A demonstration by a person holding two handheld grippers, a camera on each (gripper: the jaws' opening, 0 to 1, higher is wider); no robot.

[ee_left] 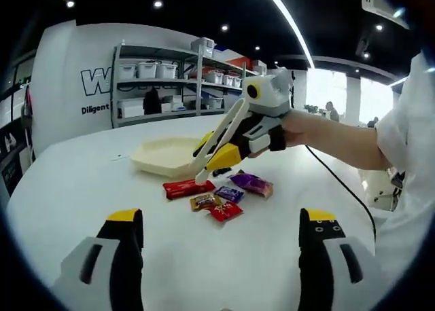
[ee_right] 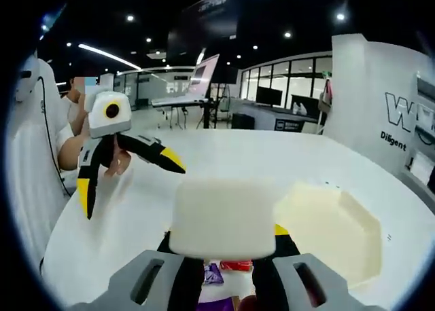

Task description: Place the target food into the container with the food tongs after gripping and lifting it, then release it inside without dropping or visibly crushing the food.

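Several wrapped sweets lie on the white table (ee_left: 81, 189): a long red one (ee_left: 188, 187), a purple one (ee_left: 253, 183), a gold one (ee_left: 204, 202) and a small red one (ee_left: 225, 211). Behind them is the cream container (ee_left: 163, 155), a shallow tray (ee_right: 333, 229). My right gripper (ee_left: 216, 151) is shut on white food tongs (ee_left: 226, 125), whose tips hover just above the long red sweet. In the right gripper view the tongs' broad end (ee_right: 223, 216) hides my right gripper (ee_right: 223, 253). My left gripper (ee_left: 223, 216) is open near the sweets, holding nothing (ee_right: 132, 189).
A hand (ee_left: 299, 127) and white sleeve (ee_left: 408, 121) hold the right gripper, and a black cable (ee_left: 340, 182) trails across the table behind it. Shelves with bins (ee_left: 170, 80) stand beyond the table's far edge. Bare table surrounds the sweets.
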